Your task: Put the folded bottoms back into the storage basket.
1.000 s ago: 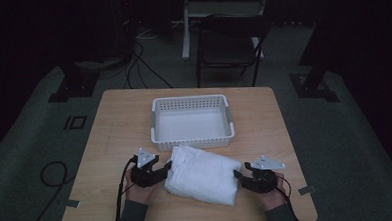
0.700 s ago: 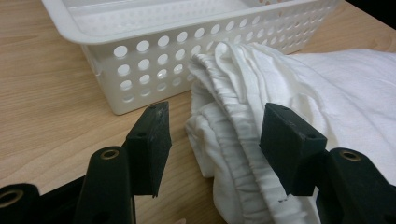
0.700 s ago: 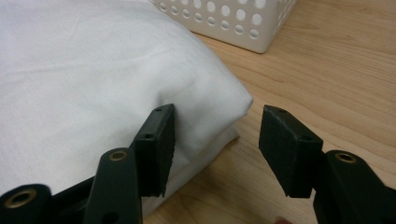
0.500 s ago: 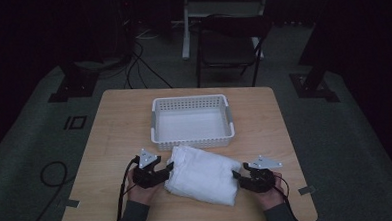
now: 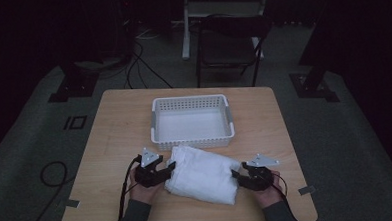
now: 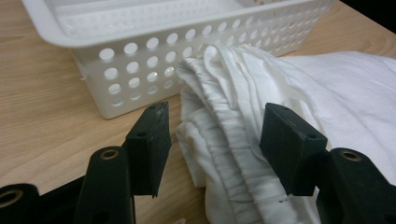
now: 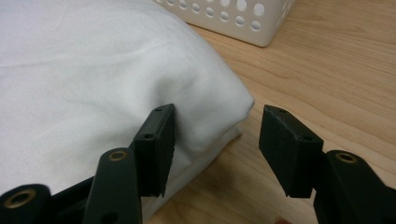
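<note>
**Both claws spread at the ends of a folded white cloth**

Nearest to us, our two hands come in over the near edge of the wooden table (image 5: 110, 144), each holding a claw. Our left claw (image 6: 215, 130) has its jaws apart, and the gathered, ruffled end of the folded white cloth (image 5: 203, 174) sits in the gap between them; neither pad presses the fabric that we can see. Our right claw (image 7: 215, 140) is likewise spread wide. Its left jaw lies against or just beside the rounded corner of the cloth, while its right jaw stands over bare wood, clear of the fabric.

From above, the left claw (image 5: 159, 173) meets the cloth's left end and the right claw (image 5: 238, 174) its right end, so the bundle lies between the two, slanting a little across the table. A black cable (image 5: 124, 186) trails back from the left claw toward us.

Just beyond the claws and the cloth stands a white perforated plastic basket (image 5: 156, 123), its near wall touching or almost touching the far edge of the cloth.

Past the table, on the dark floor, we make out a black chair (image 5: 228, 44) and loose cables (image 5: 141, 58).
</note>
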Available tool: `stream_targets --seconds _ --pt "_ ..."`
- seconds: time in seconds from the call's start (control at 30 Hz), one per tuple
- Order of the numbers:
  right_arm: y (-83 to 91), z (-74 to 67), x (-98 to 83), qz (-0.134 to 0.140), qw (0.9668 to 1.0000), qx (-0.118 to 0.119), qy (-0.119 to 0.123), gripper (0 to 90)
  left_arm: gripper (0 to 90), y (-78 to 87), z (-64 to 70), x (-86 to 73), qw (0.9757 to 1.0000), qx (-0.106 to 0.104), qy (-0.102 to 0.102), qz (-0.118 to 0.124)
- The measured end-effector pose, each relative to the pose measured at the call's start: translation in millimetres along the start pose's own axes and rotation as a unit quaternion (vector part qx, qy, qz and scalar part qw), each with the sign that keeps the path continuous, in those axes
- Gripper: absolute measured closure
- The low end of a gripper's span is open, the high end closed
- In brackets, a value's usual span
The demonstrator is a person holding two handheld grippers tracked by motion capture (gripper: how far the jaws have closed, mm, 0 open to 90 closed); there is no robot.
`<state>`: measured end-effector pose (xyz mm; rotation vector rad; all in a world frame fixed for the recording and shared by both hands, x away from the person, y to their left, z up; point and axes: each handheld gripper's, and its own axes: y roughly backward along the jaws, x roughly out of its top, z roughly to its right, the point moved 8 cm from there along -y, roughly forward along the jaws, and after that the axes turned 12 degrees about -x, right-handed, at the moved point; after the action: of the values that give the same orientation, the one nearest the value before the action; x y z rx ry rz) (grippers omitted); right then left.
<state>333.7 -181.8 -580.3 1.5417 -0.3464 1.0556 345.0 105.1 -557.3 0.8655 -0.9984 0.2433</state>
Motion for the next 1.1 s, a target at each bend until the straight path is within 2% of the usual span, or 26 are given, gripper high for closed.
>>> stream_targets --seconds 0.57,0.77,1.1 --pt "-24.9 -5.3 17.1 -0.012 0.9999 0.0 0.001 47.8 42.6 0.2 -3.3 -6.3 0.9999 0.001 0.01 -0.006" --pt "-29.9 -8.3 21.5 -0.013 0.9999 0.003 0.007 47.8 43.0 -0.2 -4.9 -8.3 0.9998 0.003 0.016 -0.005" --pt "-34.5 -11.9 27.1 -0.012 0.9999 0.003 0.007 48.3 43.1 -4.8 -13.3 -6.7 0.9998 0.009 0.015 -0.005"
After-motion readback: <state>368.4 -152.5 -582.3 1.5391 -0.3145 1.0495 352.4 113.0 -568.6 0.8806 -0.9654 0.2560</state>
